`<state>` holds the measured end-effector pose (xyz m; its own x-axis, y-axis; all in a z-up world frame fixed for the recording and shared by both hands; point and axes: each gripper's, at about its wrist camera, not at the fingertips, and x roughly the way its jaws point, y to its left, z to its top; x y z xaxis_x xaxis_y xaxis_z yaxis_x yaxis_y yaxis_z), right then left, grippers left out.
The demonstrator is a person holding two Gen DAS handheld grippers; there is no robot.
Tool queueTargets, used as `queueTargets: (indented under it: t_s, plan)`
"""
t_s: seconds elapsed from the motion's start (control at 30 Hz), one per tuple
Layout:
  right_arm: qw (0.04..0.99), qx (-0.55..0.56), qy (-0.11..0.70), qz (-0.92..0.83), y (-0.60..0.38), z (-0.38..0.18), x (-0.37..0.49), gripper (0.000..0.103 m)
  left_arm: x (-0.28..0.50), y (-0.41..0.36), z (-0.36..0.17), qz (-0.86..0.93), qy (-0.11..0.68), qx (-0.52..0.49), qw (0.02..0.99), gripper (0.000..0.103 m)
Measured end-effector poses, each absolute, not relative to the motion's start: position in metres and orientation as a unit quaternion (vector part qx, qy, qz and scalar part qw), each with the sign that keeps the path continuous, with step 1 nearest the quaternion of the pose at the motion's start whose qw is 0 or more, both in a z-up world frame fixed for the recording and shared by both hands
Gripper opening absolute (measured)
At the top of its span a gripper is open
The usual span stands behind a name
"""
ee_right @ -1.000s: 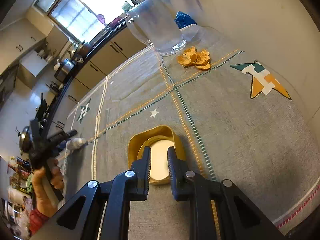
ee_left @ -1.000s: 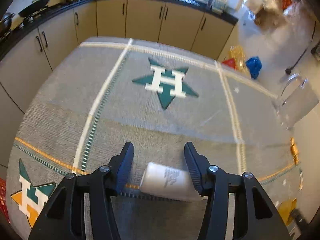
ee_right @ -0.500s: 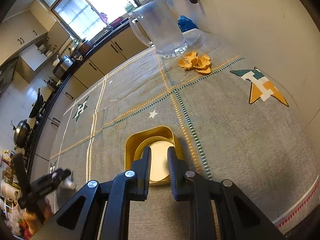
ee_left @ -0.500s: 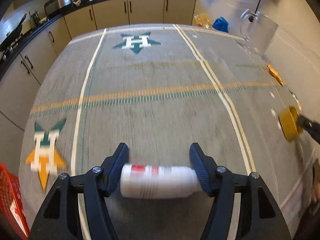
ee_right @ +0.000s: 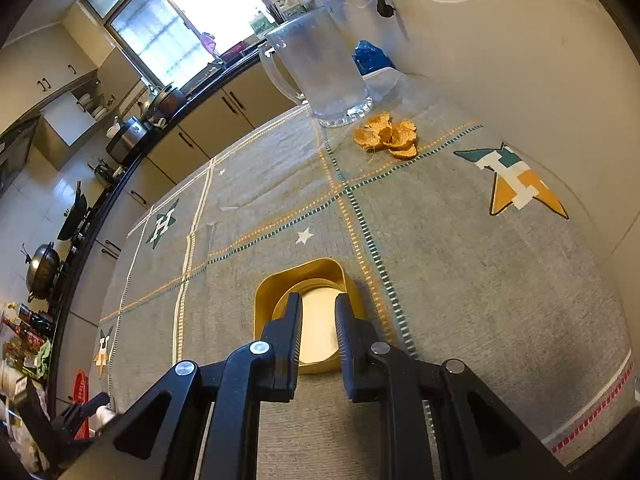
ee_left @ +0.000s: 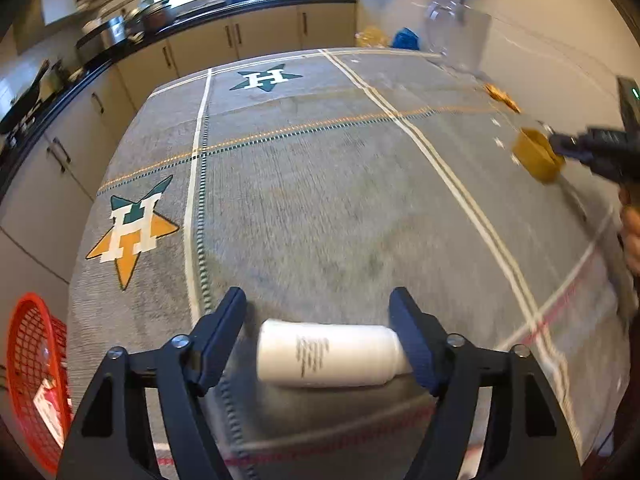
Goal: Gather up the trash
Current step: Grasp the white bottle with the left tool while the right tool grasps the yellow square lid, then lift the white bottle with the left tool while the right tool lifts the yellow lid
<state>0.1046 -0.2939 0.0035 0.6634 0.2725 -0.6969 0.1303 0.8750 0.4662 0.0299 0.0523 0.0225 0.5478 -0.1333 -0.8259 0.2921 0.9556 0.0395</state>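
We hold the white bottle point(ee_left: 328, 356) lengthwise in the left gripper point(ee_left: 320, 336), clamped; red basket point(ee_left: 32, 380) lies near left. Right gripper point(ee_right: 318, 328) pinches the gold dish point(ee_right: 304, 280); peels point(ee_right: 388, 136) remain far.

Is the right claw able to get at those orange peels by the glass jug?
Probably not right away: the right claw already grips the gold tray. Otherwise the cloth up to the orange peels lies bare.
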Motion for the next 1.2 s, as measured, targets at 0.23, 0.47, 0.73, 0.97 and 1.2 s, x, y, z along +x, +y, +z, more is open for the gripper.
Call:
queueTargets:
  t_s: [0.23, 0.47, 0.73, 0.97, 1.2]
  plan:
    - [0.88, 0.243, 0.407, 0.04, -0.293, 0.004, 0.104, 0.018, 0.004, 0.059, 0.024, -0.145, 0.452, 0.125, 0.871, 0.073]
    - [0.882, 0.24, 0.403, 0.039, -0.292, 0.007, 0.102, 0.02, -0.007, 0.079, 0.029, -0.155, 0.472, 0.04, 0.867, 0.074]
    - [0.881, 0.242, 0.405, 0.027, -0.294, 0.006, 0.102, 0.02, -0.007, 0.073, 0.016, -0.072, 0.492, 0.009, 0.868, 0.074]
    - [0.882, 0.246, 0.401, 0.025, -0.298, 0.008, 0.1, 0.02, -0.02, 0.063, 0.018, -0.046, 0.486, 0.033, 0.872, 0.065]
    - [0.885, 0.246, 0.395, 0.021, -0.302, 0.011, 0.097, 0.021, -0.028, 0.074, 0.018, -0.049, 0.487, 0.009, 0.872, 0.062]
